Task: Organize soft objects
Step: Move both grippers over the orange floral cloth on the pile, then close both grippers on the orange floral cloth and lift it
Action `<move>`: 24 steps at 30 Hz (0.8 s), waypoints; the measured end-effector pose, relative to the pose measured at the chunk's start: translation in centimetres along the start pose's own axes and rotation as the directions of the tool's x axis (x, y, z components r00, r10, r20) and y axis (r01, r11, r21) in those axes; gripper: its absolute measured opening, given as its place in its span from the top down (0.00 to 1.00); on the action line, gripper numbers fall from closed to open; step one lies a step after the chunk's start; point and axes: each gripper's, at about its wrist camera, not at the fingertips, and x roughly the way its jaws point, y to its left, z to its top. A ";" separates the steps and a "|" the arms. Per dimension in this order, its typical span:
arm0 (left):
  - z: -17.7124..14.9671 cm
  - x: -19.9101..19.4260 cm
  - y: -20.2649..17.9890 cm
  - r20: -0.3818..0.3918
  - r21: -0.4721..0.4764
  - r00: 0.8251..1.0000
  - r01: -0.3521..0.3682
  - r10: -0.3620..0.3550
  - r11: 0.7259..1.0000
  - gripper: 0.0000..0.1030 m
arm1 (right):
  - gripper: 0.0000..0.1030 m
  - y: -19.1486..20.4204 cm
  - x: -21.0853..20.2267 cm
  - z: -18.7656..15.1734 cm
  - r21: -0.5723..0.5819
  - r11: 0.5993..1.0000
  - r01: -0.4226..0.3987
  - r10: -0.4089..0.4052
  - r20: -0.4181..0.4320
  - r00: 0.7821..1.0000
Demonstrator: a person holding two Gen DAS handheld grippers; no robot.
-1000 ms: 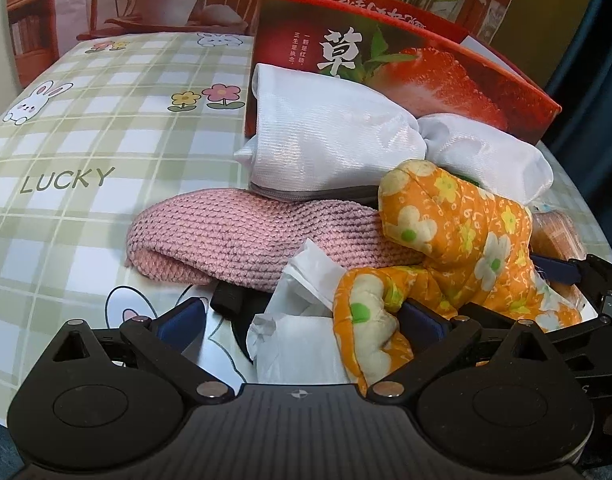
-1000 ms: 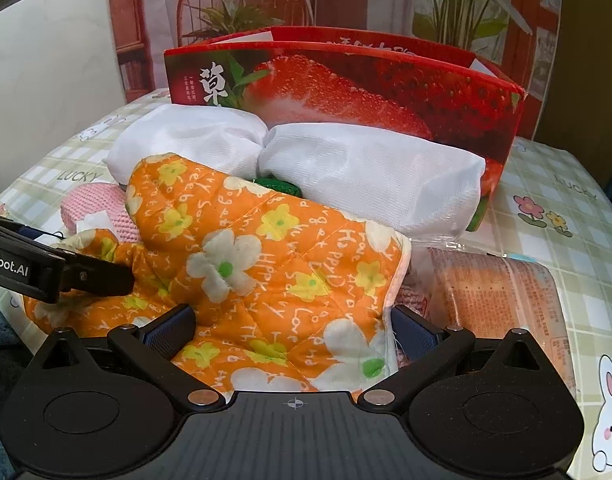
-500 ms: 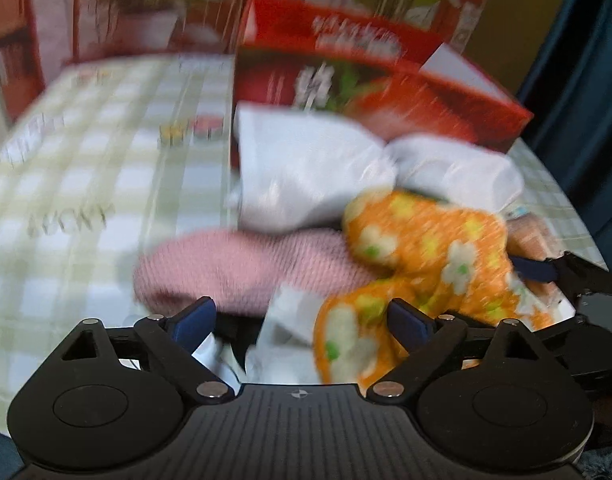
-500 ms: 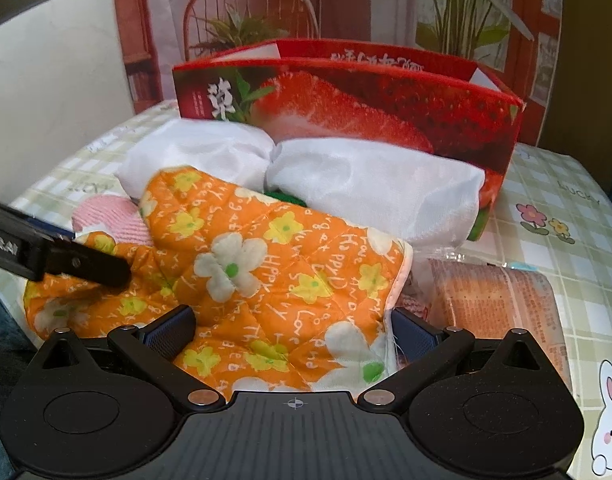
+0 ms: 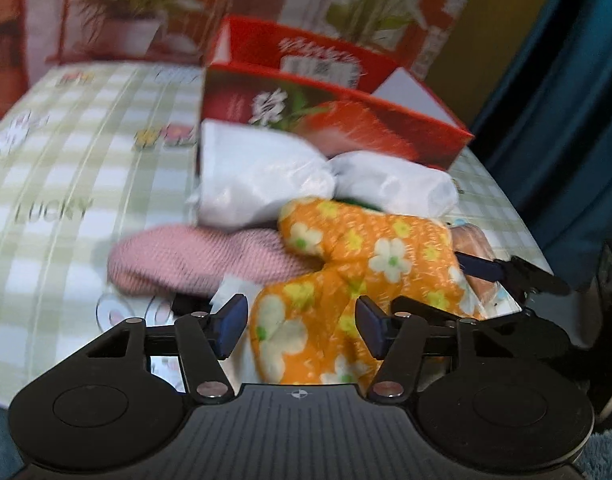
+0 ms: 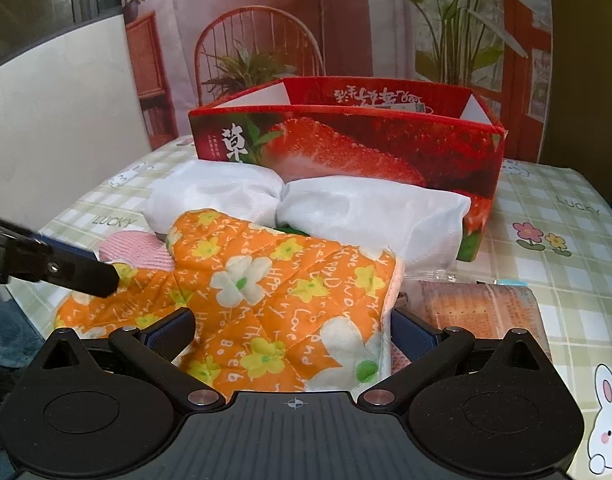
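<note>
An orange oven mitt (image 6: 281, 288) with white and yellow flowers lies at the near edge of a table covered with a green checked tablecloth (image 6: 566, 280). Both grippers are at the mitt. The left gripper (image 5: 301, 324) has the thumb end of the mitt between its two blue pads (image 5: 229, 322), and its jaws are closing; a small gap still shows on the left pad's side, so the pads do not press the cloth yet. The right gripper (image 6: 293, 332) has the wide cuff end of the mitt between its fingers. Its jaws stand wide, and the cloth fills the space between them, but I cannot tell if the pads really press on it.

Behind the mitt lies a white fabric bag (image 6: 346, 212), pinched in the middle like two cushions. Behind that stands an open red strawberry box (image 6: 346, 148). A pink knitted cloth (image 5: 193, 260) lies to the left of the mitt, partly under the white bag. A white tissue (image 5: 225, 292) shows just in front of the pink cloth. To the right of the mitt lies a clear packet of biscuits (image 6: 478, 308), touching the mitt's cuff edge.
</note>
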 end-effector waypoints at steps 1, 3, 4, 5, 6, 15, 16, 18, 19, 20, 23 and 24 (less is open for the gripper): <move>-0.1 0.1 0.2 -0.007 -0.017 1.000 0.006 -0.006 1.000 0.45 | 0.00 0.1 0.0 0.0 0.001 1.000 -0.003 0.003 0.001 1.000; -0.2 0.1 0.4 -0.015 -0.023 0.999 0.028 -0.028 0.999 0.48 | 0.00 0.1 0.0 -0.1 0.004 1.000 -0.009 0.009 0.000 1.000; -0.3 0.2 0.3 -0.017 -0.018 0.999 0.040 -0.040 0.999 0.48 | 0.01 0.1 0.0 -0.1 0.005 1.000 -0.012 0.012 -0.003 1.000; -0.4 0.3 0.1 -0.019 -0.012 0.999 0.049 -0.049 0.999 0.48 | 0.01 0.2 0.1 -0.2 0.006 1.000 -0.013 0.013 -0.006 1.000; -0.5 0.5 0.0 -0.023 -0.004 0.998 0.056 -0.057 0.998 0.48 | 0.01 0.3 0.2 -0.2 0.005 1.000 -0.015 0.015 -0.011 1.000; -1.1 1.8 1.6 -0.008 -0.039 0.999 0.041 -0.041 0.998 0.74 | 0.01 0.3 0.9 -0.4 0.014 0.999 -0.029 0.030 -0.039 0.999; -1.1 1.8 1.7 -0.002 -0.041 0.999 0.041 -0.041 0.998 0.75 | 0.02 0.3 0.8 -0.3 0.018 0.999 -0.034 0.034 -0.039 0.999; -1.0 1.8 1.7 0.001 -0.039 0.999 0.044 -0.044 0.998 0.75 | 0.05 0.2 0.3 -0.2 0.027 0.999 -0.040 0.041 -0.032 0.999; -1.0 1.9 1.8 0.001 -0.038 0.999 0.045 -0.045 0.998 0.75 | 0.06 -0.1 0.1 -0.1 0.035 0.999 -0.042 0.043 -0.026 0.999; -1.0 2.0 1.8 0.001 -0.038 0.999 0.045 -0.045 0.998 0.75 | 0.06 -0.4 -0.2 0.1 0.047 0.998 -0.043 0.044 -0.019 0.999; -1.0 2.1 1.9 -0.001 -0.038 0.999 0.046 -0.046 0.998 0.75 | 0.10 -1.0 -0.9 0.4 0.078 0.996 -0.042 0.042 -0.006 0.999; -1.1 2.2 1.8 -0.001 -0.039 0.999 0.046 -0.046 0.998 0.74 | 0.17 -1.2 -1.0 0.4 0.087 0.995 -0.043 0.044 -0.008 0.999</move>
